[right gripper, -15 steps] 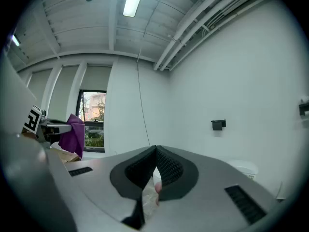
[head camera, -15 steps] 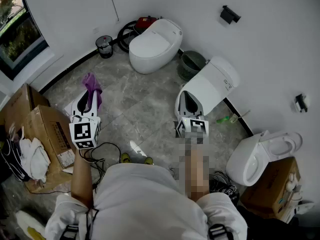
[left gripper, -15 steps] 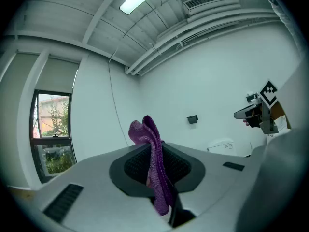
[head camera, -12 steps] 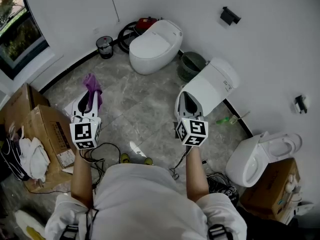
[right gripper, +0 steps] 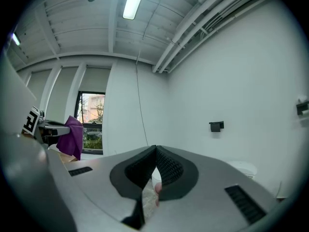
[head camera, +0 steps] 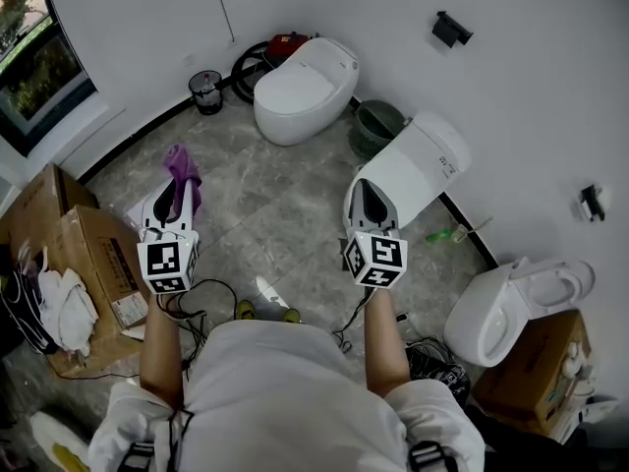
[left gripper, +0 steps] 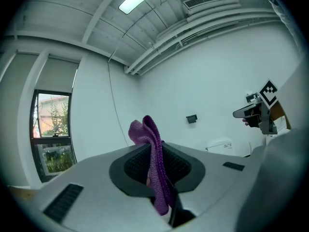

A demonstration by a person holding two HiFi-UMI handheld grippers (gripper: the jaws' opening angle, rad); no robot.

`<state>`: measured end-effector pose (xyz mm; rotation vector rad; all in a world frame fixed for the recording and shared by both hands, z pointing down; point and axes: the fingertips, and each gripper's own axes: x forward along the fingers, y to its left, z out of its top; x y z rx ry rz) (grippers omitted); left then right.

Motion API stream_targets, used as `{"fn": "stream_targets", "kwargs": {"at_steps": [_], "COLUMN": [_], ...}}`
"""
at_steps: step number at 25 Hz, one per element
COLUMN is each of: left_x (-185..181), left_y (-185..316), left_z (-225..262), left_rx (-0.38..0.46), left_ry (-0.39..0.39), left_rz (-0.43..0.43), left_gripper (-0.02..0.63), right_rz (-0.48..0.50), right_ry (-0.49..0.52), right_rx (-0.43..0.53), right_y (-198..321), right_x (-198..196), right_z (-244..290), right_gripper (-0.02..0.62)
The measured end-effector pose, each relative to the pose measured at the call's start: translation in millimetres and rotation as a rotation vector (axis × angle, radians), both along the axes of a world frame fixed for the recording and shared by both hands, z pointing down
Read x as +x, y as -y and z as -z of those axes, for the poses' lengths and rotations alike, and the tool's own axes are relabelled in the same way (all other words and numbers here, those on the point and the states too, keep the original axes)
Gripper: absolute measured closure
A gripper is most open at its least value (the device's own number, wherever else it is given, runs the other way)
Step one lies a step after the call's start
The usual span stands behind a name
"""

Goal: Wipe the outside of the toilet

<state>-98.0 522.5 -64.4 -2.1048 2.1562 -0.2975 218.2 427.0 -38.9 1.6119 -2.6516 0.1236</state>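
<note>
**Asker:** Grey stone floor [head camera: 265, 205] lies below. What is held?

**Describer:** Left gripper [head camera: 178, 195] clenches a purple cloth [head camera: 183, 168]; right gripper [head camera: 366, 197] is closed, empty. Nothing has moved; the white toilet [head camera: 423, 165] just beyond it stays unwiped.

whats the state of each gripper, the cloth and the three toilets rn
left gripper: shut on purple cloth
purple cloth: pinched, bunched up
right gripper: shut, nothing held
far toilet: lid down
middle toilet: lid down
near toilet: lid up, bowl open
cardboard box: flaps open
</note>
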Motion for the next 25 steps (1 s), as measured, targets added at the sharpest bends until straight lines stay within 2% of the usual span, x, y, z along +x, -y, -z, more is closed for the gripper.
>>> {"fn": "stream_targets", "kwargs": {"at_steps": [16,25], "left_x": [55.1,57.4], "left_y": [-1.1,24.7], "left_z": [-10.6,-14.8], "left_rx": [-0.018,-0.024], "left_ry": [0.004,0.017], "left_rz": [0.019,0.013], "left_gripper": [0.538,0.538], "right_rz": [0.029,0.043], "right_ry": [0.029,0.030], "right_rx": [-0.010,-0.013], "right_y": [3.3,26.4], "right_x": [50.9,47.5], "right_z": [-13.2,-18.3], "right_gripper": [0.588,0.588]}}
